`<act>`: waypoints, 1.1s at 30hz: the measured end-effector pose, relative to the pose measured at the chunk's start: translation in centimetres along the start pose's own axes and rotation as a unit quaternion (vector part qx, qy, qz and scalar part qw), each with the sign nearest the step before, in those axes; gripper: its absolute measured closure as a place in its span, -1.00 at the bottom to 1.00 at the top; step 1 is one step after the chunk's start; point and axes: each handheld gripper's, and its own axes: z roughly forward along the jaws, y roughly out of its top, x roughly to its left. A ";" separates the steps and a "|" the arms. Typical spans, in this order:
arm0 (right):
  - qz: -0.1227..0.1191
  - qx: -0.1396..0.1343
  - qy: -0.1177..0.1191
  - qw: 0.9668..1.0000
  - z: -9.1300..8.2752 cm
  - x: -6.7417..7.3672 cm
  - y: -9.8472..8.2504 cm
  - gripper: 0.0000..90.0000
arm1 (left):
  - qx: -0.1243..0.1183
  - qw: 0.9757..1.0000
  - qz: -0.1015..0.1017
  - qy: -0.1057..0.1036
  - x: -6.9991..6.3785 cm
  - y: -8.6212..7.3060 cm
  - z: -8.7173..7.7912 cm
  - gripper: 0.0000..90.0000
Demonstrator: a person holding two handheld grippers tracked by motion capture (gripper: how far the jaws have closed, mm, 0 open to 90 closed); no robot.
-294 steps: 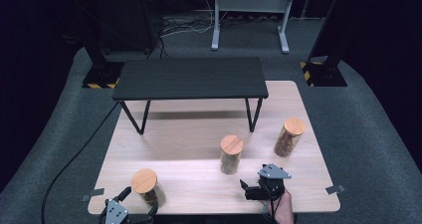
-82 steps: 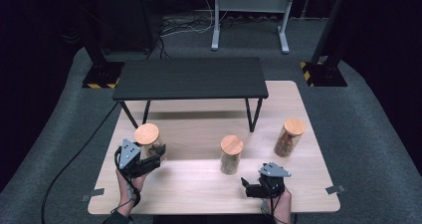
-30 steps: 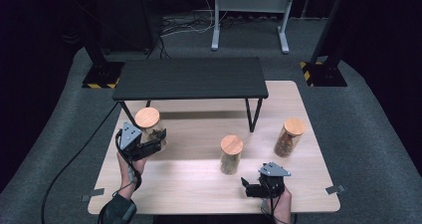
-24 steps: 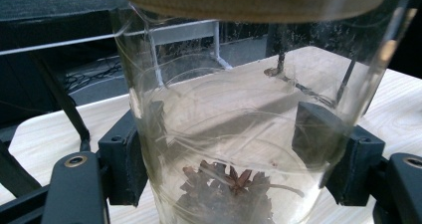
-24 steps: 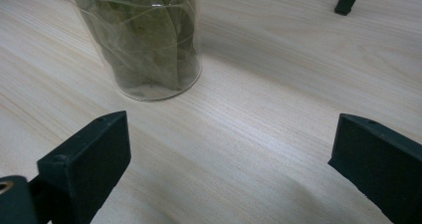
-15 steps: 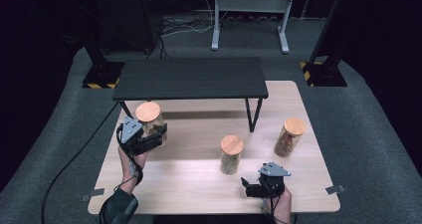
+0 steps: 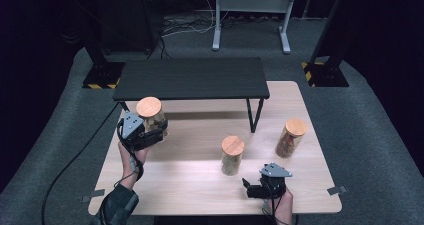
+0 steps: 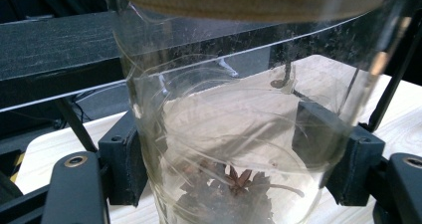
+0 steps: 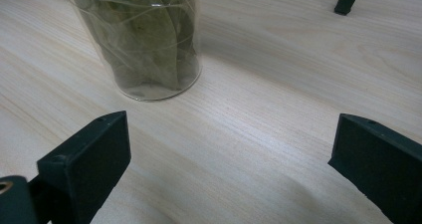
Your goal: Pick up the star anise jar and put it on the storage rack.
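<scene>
Jar [image 7: 151, 116] with star anise pinched in left gripper [image 7: 145, 134], lifted at shelf's [image 7: 190, 78] 7 o'clock edge, not placed yet; right gripper [image 7: 261, 187] spread, idle at 5 o'clock.

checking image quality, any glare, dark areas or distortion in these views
High view: surroundings fall into darkness, a bright glare band crosses the table. Left gripper view: the held jar bends the background through its glass and carries curved reflections. Right gripper view: evenly lit, soft sheen on the wood, the jaws slightly soft.

Bright tabletop amid dark surroundings, soft overhead sheen, slight blur.
</scene>
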 end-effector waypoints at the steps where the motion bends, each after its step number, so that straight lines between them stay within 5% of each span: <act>1: 0.000 0.000 0.000 1.000 0.0 0.0 0.0 -0.97 | 0.000 1.000 -0.002 -0.001 0.1 0.1 0.1 -0.44; 33: 0.000 0.002 0.000 1.000 0.0 0.0 0.0 -0.97 | 0.002 1.000 -0.010 -0.003 1.2 2.0 0.9 -0.44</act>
